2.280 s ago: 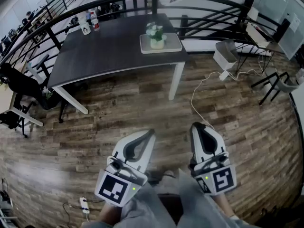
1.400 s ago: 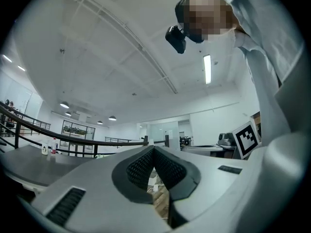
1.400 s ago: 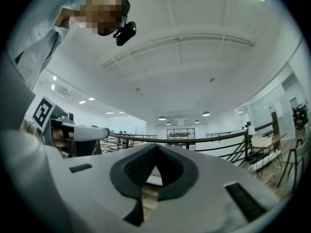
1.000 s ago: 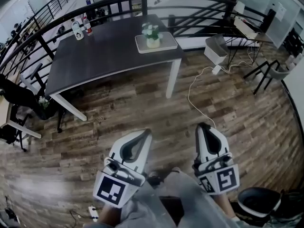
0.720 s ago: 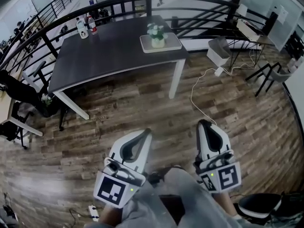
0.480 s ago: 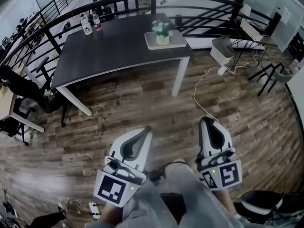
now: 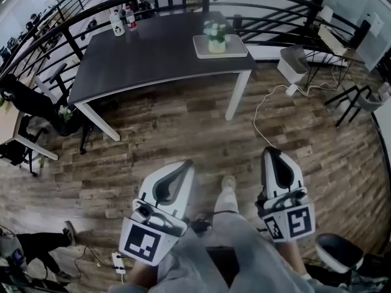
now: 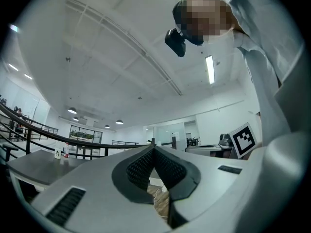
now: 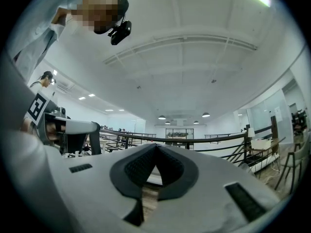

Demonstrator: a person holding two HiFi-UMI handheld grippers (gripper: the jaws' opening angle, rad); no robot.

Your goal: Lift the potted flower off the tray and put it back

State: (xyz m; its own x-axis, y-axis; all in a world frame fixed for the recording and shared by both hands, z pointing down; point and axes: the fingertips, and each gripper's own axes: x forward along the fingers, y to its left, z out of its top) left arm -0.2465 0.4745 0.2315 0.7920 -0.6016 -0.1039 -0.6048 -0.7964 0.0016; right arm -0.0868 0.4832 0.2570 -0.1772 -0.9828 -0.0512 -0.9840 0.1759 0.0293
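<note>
Held low and level ahead of grey-trousered legs [image 7: 244, 249]: a white plastic left gripper [image 7: 185, 165], jaws closed tip to tip on nothing, and beside it a matching white right gripper [image 7: 273, 152], likewise pressed together and empty. Borne out in both gripper views, with dark ribbed pads [image 8: 141, 169] meeting at a point above brown plank flooring [image 7: 183, 127]. Well apart from both, across that floor, near the far right corner of a dark rectangular table on white legs [image 7: 153, 54]: the small potted flower [image 7: 216, 39], white blooms in a pale pot, standing upright on a light square tray [image 7: 237, 47]. Judged to be the approach, ahead of any lift, with no contact yet on pot or tray. Next, by that reading: closing in on the table, spreading one gripper's jaws wide enough for the pot, coming in level around its sides below the blooms, then raising it straight so as not to drag the tray along. Hard to make out at this range: the pot's exact shape and material, whether it sits centred on the tray, and the labels on two bottles [image 7: 121, 22] at the table's far left corner. Mostly cut off by the bottom edge: the hands behind the black-and-white marker cubes [image 7: 143, 243]. In neither gripper view any sign of flower or tray, only ceiling lights, black railing [image 9: 194, 141] and a sliver of floor behind the pads.
</note>
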